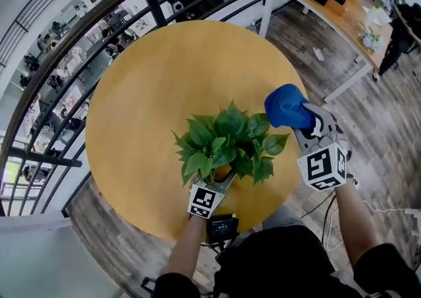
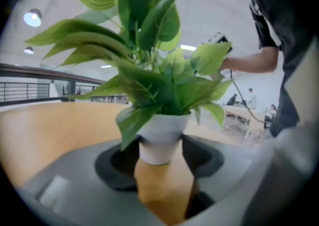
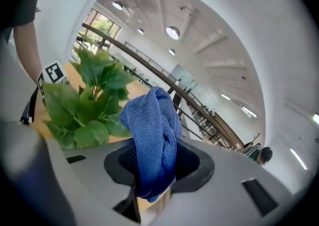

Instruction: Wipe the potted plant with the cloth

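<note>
Plant (image 1: 227, 142) stands on the round table (image 1: 145, 86), close to its near edge, just in front of you. Your left gripper (image 1: 222, 177) has its jaws set wide around the white pot (image 2: 160, 140), with the pads pressed against both its sides, so the pot is braced. Your right gripper (image 1: 306, 125) is clamped on the bunched blue cloth (image 1: 287, 106), which hangs just beside the right-hand leaves (image 1: 273, 144), apparently not touching them. To wipe well, bring the cloth's loose fold, not the jaws, onto one leaf at a time and draw it from stem towards tip. Press lightly: the leaves look thin and springy, and will likely bend away or tear under a hard push. Hold the pot firm and upright with the left, since a sideways drag could tip it towards the table's edge.
</note>
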